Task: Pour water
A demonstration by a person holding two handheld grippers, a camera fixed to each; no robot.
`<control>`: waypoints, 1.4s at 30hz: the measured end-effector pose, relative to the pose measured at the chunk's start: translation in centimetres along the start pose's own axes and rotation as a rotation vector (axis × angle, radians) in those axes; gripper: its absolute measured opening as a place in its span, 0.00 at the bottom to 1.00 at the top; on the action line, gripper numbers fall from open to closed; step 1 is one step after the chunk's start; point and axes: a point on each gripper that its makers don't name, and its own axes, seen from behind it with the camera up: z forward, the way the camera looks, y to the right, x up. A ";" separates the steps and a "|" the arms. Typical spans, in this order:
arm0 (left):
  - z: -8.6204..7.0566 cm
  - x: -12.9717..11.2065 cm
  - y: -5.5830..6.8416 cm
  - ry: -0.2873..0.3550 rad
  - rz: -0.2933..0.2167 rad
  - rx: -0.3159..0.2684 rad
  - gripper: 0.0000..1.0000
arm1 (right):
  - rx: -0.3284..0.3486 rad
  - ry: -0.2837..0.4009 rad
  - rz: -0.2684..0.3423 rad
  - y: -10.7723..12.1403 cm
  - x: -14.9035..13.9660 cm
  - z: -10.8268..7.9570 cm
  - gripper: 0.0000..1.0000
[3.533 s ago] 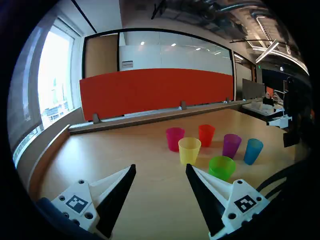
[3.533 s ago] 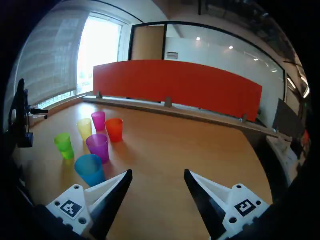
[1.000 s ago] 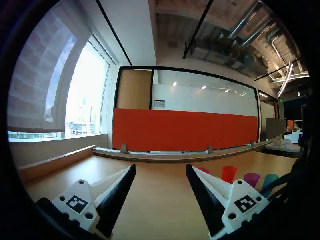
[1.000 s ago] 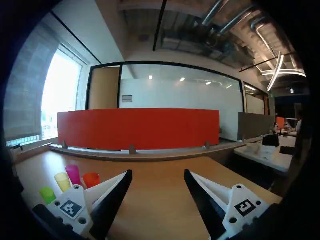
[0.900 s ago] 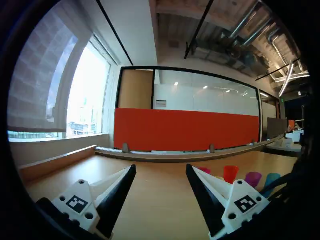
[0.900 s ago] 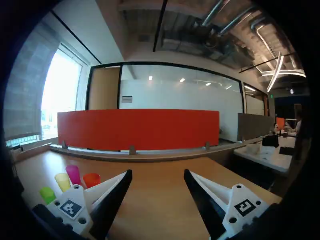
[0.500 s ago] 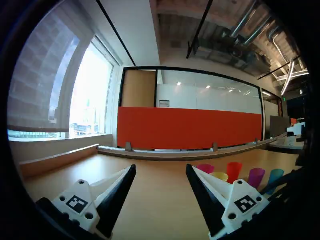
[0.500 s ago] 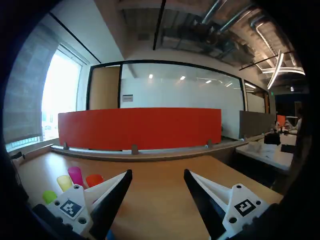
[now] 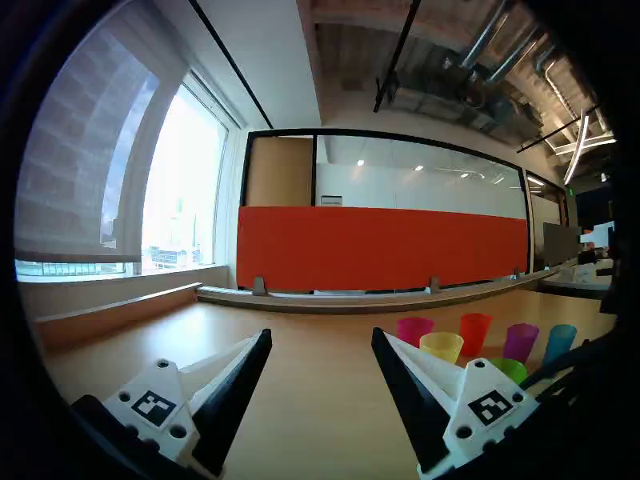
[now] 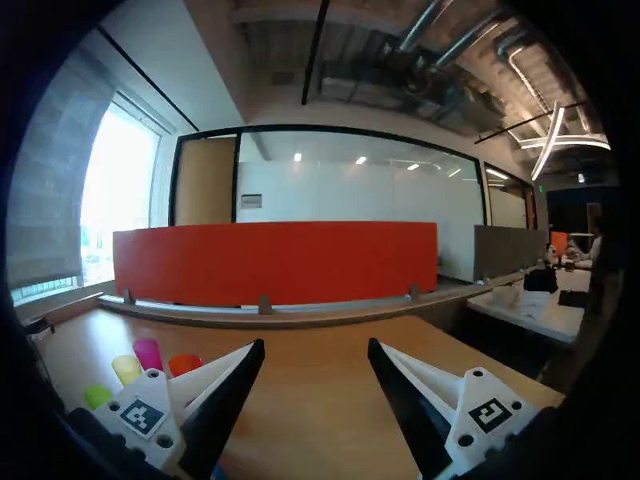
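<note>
In the left gripper view several coloured plastic cups stand on the wooden table to the right: pink cup (image 9: 414,330), yellow cup (image 9: 441,346), red cup (image 9: 474,332), purple cup (image 9: 521,342), blue cup (image 9: 559,342) and green cup (image 9: 509,370), partly behind my right finger. My left gripper (image 9: 322,344) is open and holds nothing. In the right gripper view the green cup (image 10: 97,396), yellow cup (image 10: 126,369), pink cup (image 10: 148,353) and red cup (image 10: 184,364) sit low at the left, beside my open, empty right gripper (image 10: 315,350).
A long orange divider panel (image 9: 384,248) runs along the table's far edge (image 10: 320,314). A bright window (image 9: 180,204) is at the left. Another desk with dark items (image 10: 536,296) stands to the right in the right gripper view.
Both grippers tilted up from looking down on the cups to a low, level view. In the last second the left view turned, bringing more of the cups into sight.
</note>
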 end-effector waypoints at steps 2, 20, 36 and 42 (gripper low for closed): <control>0.0 -0.2 0.0 -0.005 0.002 0.001 0.93 | -0.002 0.000 0.003 0.2 0.1 -0.1 1.00; 0.3 -1.8 0.1 -0.056 0.026 0.003 0.92 | 0.004 0.002 0.020 0.3 -0.3 -0.2 1.00; 0.6 -2.2 0.3 -0.073 0.028 -0.003 0.93 | 0.020 0.008 0.024 0.3 -0.2 -0.6 1.00; 0.6 -2.2 0.3 -0.073 0.028 -0.005 0.93 | 0.034 0.015 -0.010 -0.1 -0.7 -0.6 1.00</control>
